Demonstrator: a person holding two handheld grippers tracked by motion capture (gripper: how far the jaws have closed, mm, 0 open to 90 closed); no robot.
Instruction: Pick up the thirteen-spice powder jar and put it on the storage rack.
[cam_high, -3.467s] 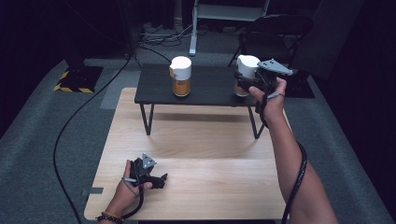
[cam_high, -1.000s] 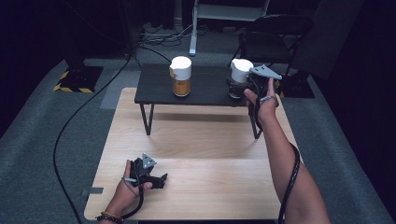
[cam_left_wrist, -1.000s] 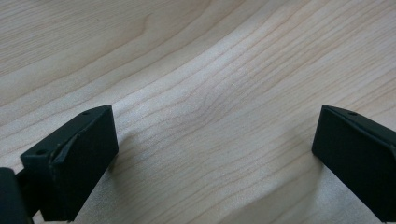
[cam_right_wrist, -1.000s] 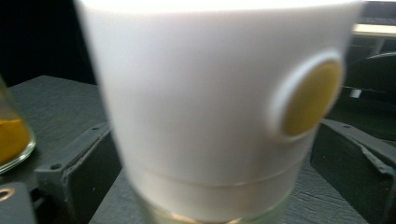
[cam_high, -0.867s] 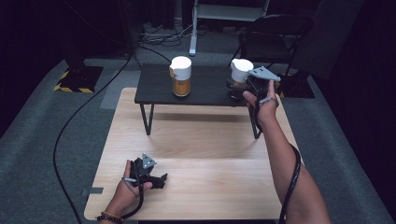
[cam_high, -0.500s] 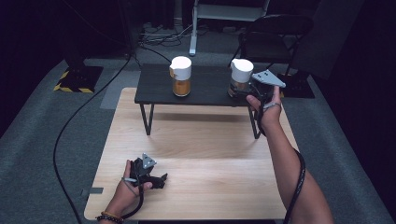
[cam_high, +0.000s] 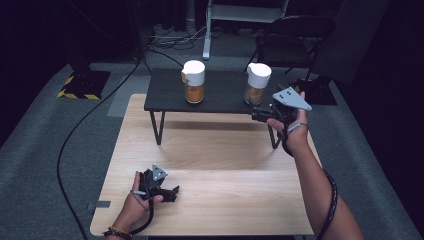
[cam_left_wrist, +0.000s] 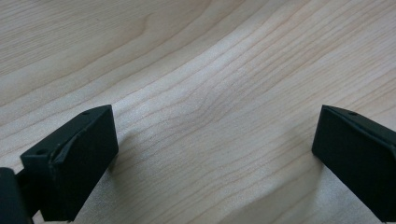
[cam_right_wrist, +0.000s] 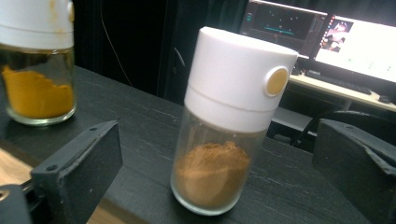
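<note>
Two glass spice jars with white caps stand on a small black table (cam_high: 220, 100). The left jar (cam_high: 193, 81) (cam_right_wrist: 35, 60) holds yellow-orange powder. The right jar (cam_high: 257, 83) (cam_right_wrist: 229, 121) holds brown powder and stands upright, free of the jaws. My right gripper (cam_high: 260, 114) (cam_right_wrist: 215, 177) is open just in front of that jar, a little apart from it, its jaws spread wide to either side. My left gripper (cam_high: 170, 194) (cam_left_wrist: 210, 158) rests open on the wooden tabletop (cam_high: 215, 165) at the near left, with bare wood between its jaws.
The black table stands on the far part of the wooden tabletop. A black chair (cam_high: 295, 35) and a white stand (cam_high: 210, 30) are behind it on grey carpet. Cables run across the floor at left (cam_high: 70, 140). Lit monitors (cam_right_wrist: 327, 37) glow behind the jars.
My right gripper set the brown-powder jar down on the black table, let go and drew back toward me. The left gripper has stayed still.
</note>
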